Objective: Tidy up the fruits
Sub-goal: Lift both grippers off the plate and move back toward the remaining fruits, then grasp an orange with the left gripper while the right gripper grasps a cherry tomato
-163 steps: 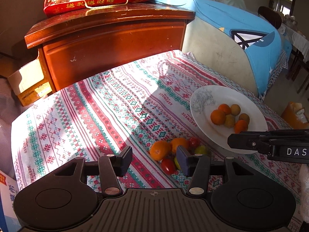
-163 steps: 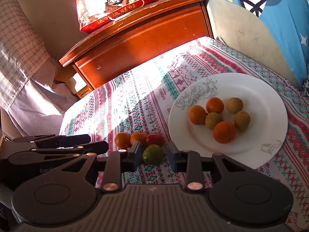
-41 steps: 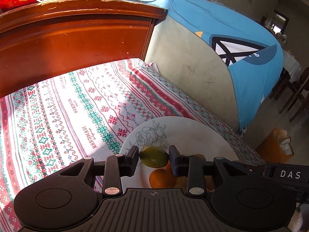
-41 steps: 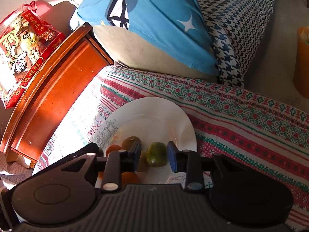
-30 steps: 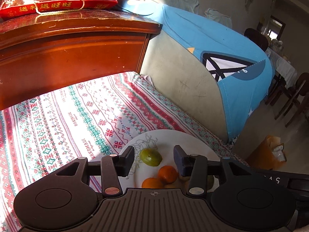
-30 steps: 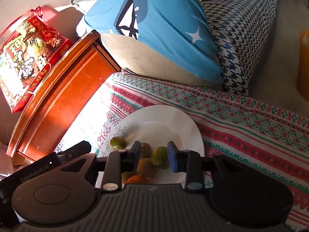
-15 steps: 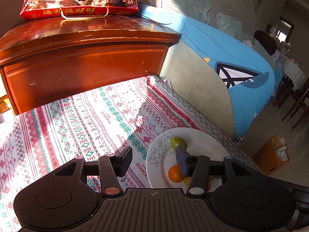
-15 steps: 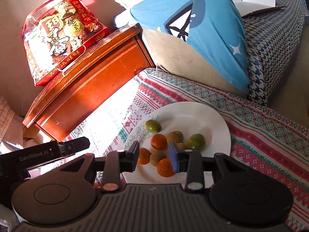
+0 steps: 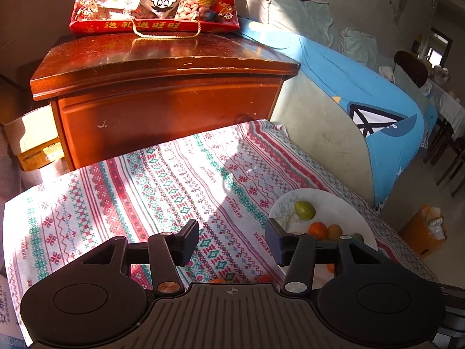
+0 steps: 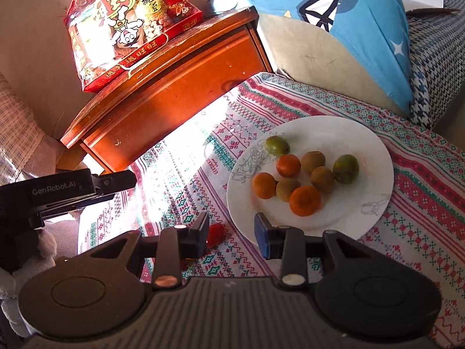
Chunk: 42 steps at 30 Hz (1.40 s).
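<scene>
Where the sun falls across the patterned cloth (image 10: 421,192), we see the fruits gathered on a white plate (image 10: 334,133): three orange ones, with the nearest (image 10: 305,200) toward the plate's front rim, three brown ones clustered among them (image 10: 322,179), and two green ones, one (image 10: 277,144) by the flower drawing at the plate's far left and another (image 10: 345,168) on the right of the group. Off the plate, a small red fruit (image 10: 215,232) lies on the cloth just beside its front-left edge, partly hidden behind a finger of our right gripper (image 10: 231,232). That gripper hangs above the plate's near rim with its jaws parted and nothing between them. Our left gripper (image 9: 232,240) hangs over the cloth to the left of the plate (image 9: 345,203), its jaws also apart and empty; in its view bits of orange fruit (image 9: 263,278) peek out on the cloth just under its body. Behind the cloth stands a wooden cabinet (image 9: 162,99) carrying a red snack bag (image 9: 154,3), and a blue cushion (image 10: 360,23) rests to the right of it.
</scene>
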### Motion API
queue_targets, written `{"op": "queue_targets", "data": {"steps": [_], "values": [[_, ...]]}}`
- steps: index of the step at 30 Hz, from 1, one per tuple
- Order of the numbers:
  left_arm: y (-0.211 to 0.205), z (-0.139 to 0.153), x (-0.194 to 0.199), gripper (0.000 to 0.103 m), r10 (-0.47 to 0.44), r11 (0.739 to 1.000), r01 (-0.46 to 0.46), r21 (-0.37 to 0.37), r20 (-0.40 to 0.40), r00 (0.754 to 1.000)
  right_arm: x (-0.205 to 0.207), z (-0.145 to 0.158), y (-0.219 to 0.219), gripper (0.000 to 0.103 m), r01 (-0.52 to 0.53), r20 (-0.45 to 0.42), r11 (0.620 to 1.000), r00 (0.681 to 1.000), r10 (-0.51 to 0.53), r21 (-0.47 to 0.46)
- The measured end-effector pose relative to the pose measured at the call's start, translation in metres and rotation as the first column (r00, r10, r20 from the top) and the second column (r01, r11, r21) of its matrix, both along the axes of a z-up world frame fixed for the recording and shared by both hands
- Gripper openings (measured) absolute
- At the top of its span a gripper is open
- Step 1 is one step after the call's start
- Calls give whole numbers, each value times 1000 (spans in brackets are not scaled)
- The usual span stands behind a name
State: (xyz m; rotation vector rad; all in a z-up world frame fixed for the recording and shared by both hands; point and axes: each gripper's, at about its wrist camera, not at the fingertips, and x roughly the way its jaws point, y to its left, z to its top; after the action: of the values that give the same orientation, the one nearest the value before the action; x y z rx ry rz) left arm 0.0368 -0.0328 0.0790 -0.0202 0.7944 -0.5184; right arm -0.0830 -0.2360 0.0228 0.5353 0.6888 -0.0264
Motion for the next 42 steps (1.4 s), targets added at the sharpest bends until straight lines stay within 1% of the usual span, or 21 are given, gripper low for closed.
{"op": "queue_targets", "data": {"steps": [6,10,14,18,26,29,31,37,42], "values": [[13,-8,0,49,15,999,-14,32,-12,1000,1,-12,25,36,-64,-22,998,998,64,-12],[18,-22,-1,49,23,995,-22,97,-11,1000,5,-19,47,36,-136,-29,990,990,135,-29],[25,-34,0,49,39,990,-35,139,-31,999,11,-27,67,36,-196,-33,979,980,195,-48],[33,-39,3,49,65,984,-57,168,-43,997,18,-37,82,36,-230,-47,971,973,228,-68],[42,-42,6,49,78,983,-69,172,-45,996,32,-49,97,32,-243,-58,960,970,238,-138],[43,-46,5,49,69,983,-59,175,-52,996,37,-50,102,25,-245,-57,954,969,239,-171],[43,-48,5,49,60,984,-50,173,-56,997,37,-50,104,19,-249,-58,949,968,243,-193],[44,-52,-1,48,7,987,2,161,-55,998,30,-48,99,17,-269,-76,942,963,259,-200],[42,-53,-8,48,-51,985,56,162,-34,998,16,-47,84,17,-256,-95,950,965,243,-178]]}}
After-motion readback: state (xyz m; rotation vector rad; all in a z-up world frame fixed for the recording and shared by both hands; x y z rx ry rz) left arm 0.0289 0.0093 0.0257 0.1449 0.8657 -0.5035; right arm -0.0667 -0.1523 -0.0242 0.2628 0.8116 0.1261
